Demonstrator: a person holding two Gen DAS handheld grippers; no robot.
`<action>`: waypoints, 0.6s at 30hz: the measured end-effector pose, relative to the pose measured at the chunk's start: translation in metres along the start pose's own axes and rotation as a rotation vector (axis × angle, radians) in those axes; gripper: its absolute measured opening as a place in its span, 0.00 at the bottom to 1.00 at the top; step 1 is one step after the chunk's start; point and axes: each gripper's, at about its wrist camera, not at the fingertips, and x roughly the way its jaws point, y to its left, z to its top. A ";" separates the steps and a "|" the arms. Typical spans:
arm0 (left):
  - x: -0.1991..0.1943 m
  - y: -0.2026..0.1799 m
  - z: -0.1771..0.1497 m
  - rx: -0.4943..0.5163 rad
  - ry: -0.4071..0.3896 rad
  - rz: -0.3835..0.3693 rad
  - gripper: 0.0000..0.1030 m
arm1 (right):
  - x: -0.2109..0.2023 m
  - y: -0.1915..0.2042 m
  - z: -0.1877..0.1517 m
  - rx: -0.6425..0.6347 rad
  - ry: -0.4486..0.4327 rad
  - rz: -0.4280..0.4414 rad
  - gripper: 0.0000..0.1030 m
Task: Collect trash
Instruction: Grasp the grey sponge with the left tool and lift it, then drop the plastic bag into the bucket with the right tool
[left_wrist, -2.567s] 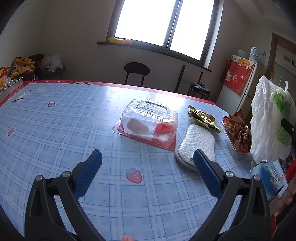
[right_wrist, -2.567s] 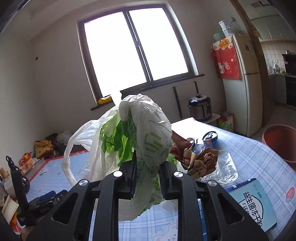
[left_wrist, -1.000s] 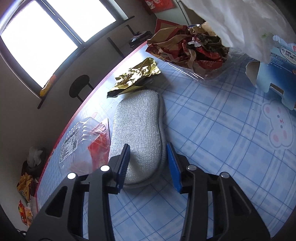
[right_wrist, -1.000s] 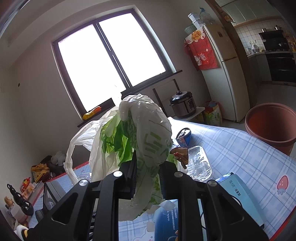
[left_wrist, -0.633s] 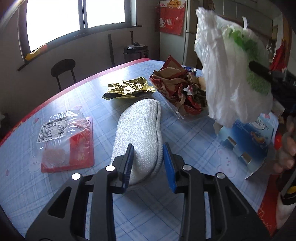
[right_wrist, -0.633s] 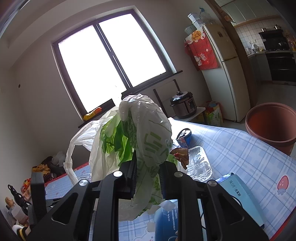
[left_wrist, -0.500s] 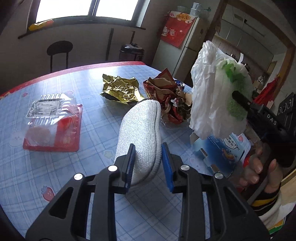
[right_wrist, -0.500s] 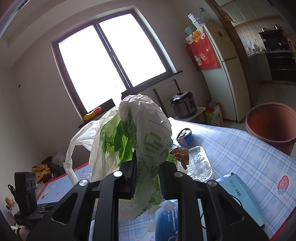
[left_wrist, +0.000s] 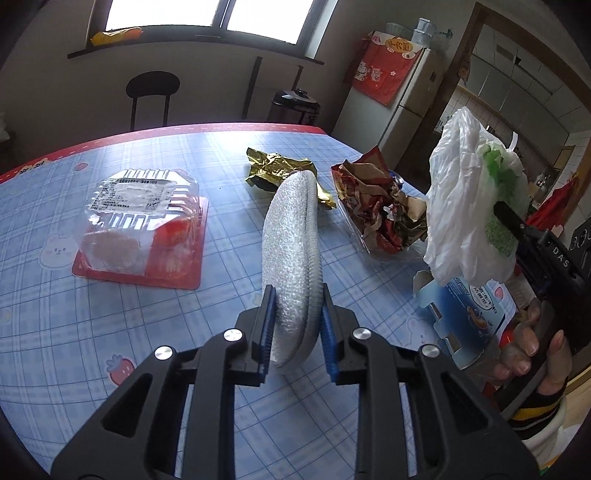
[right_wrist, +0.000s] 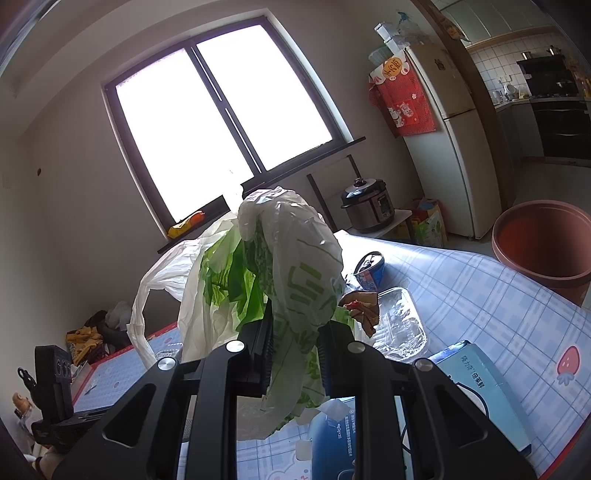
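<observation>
My left gripper (left_wrist: 295, 328) is shut on a grey-white cleaning pad (left_wrist: 291, 240) and holds it on edge above the blue checked table (left_wrist: 110, 314). My right gripper (right_wrist: 293, 350) is shut on a white and green plastic bag (right_wrist: 288, 284), held up at the table's right side; the bag also shows in the left wrist view (left_wrist: 469, 206). On the table lie a clear clamshell on a red card (left_wrist: 140, 225), a crumpled gold wrapper (left_wrist: 280, 168) and a clear tray of crumpled wrappers (left_wrist: 380, 218).
A blue carton (left_wrist: 469, 310) stands open near the table's right edge, below the bag. A small blue can (right_wrist: 369, 271) sits beyond the tray. A brown tub (right_wrist: 543, 243) stands on the floor by the fridge (right_wrist: 454, 147). A black stool (left_wrist: 151, 88) is behind the table.
My left gripper closed on the pad, lifted it off the table and turned it on edge, swinging toward the bag. My right gripper kept holding the bag almost still.
</observation>
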 end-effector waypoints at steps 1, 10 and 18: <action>0.001 -0.001 0.000 0.005 -0.001 0.001 0.25 | 0.000 0.000 0.000 0.000 0.000 -0.001 0.20; 0.010 0.007 -0.008 0.010 0.008 0.058 0.22 | -0.001 -0.001 0.000 -0.001 -0.005 0.004 0.20; -0.015 0.009 -0.004 -0.040 -0.087 0.020 0.20 | -0.006 -0.004 0.002 -0.008 -0.010 0.010 0.20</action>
